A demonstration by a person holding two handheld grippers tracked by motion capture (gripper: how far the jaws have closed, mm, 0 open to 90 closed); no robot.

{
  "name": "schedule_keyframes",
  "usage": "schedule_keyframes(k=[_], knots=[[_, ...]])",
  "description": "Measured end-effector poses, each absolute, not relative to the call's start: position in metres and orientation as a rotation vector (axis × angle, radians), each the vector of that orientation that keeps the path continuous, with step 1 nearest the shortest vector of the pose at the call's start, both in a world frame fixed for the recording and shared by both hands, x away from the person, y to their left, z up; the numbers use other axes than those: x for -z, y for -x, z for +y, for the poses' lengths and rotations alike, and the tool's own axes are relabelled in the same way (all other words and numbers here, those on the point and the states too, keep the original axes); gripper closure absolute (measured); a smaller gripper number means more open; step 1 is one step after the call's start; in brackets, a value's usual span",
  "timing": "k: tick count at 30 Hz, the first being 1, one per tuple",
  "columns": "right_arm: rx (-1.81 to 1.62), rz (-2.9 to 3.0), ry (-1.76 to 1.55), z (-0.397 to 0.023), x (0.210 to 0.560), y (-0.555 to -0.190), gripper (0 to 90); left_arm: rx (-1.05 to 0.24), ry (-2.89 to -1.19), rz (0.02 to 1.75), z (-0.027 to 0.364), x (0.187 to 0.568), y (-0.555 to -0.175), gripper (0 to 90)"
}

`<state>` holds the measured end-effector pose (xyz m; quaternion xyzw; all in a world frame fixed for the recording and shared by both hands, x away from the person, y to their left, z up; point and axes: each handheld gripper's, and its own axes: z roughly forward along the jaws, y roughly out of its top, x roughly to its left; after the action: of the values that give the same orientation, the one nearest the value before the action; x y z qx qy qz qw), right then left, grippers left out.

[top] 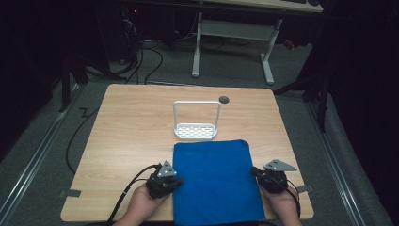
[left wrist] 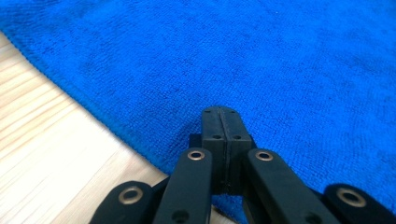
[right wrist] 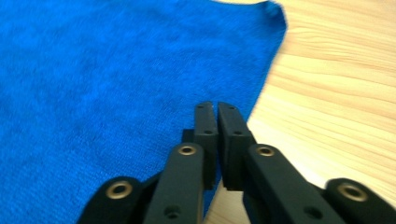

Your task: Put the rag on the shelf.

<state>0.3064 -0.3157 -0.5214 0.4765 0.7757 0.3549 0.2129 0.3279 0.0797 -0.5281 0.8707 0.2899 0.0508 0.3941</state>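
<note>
Nearest me, the blue towel (top: 214, 181) lies flat on the near part of the counter (top: 127, 136), its near edge at the counter's front. My left gripper (top: 175, 180) sits at the towel's left edge, jaws pressed together with nothing between them, tips over the cloth in the left gripper view. My right gripper (top: 255, 171) is at the towel's right edge; its jaws stand nearly together, a thin gap showing, empty. Beyond the towel stands a white rack (top: 196, 121) with a tall handle.
</note>
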Motion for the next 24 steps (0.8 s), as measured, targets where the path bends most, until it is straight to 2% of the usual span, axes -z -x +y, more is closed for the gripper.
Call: schedule_keyframes(k=[8,14,24], knots=[[-0.923,2.275,-1.208,-0.281,0.526,-0.308,90.0,-0.146,-2.185,0.776,0.111,0.53,-0.324,90.0],[-0.927,2.336,-1.109,-0.258,0.526,-0.303,90.0,-0.103,-2.118,0.858,0.141,0.533,-0.325,90.0],[-0.921,2.345,-1.073,-0.25,0.526,-0.297,86.9,-0.09,-2.088,0.883,0.148,0.534,-0.321,88.9]])
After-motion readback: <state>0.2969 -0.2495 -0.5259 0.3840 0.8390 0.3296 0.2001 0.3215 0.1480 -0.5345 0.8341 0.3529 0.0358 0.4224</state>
